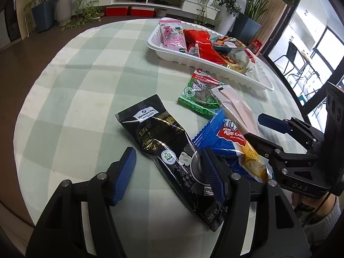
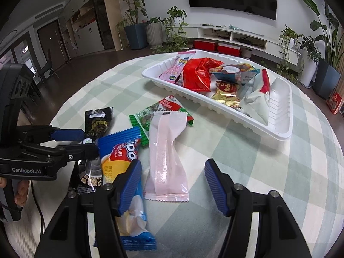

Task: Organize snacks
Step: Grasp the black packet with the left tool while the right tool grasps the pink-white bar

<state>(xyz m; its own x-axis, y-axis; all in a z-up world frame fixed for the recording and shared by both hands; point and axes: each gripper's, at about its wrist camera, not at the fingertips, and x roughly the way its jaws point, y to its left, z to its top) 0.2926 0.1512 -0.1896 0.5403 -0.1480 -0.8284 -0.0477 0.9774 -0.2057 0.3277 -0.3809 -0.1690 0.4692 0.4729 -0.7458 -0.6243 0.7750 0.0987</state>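
My left gripper (image 1: 169,168) hangs low over the table with its blue ribbed pads spread apart; the long black glossy snack packet (image 1: 165,150) lies flat between them, and neither pad presses on it. The right-hand pad stands over the packet's edge, the other is clear of it on the cloth. My right gripper (image 2: 173,182) is also open, its blue pads wide, and the pale pink translucent wrapper (image 2: 166,154) lies on the table in the gap, untouched. The left-hand pad of that gripper sits above the blue and yellow mini roll cake packet (image 2: 122,150), which lies just beside the pink wrapper and overlaps the black packet's side.

Past these, a green and red sachet with a clear window (image 1: 198,92) lies partly under the pink wrapper's far end. Farther back on the round table with the pale green and cream checked cloth (image 1: 86,75) stands the white ribbed plastic tray (image 2: 279,116), already holding a pink cartoon-printed packet (image 1: 173,36), a crumpled red foil bag (image 2: 198,75), a small gold and red packet (image 2: 226,92) and a white pouch (image 2: 258,105), among others. Potted plants and a low white shelf stand by the wall.
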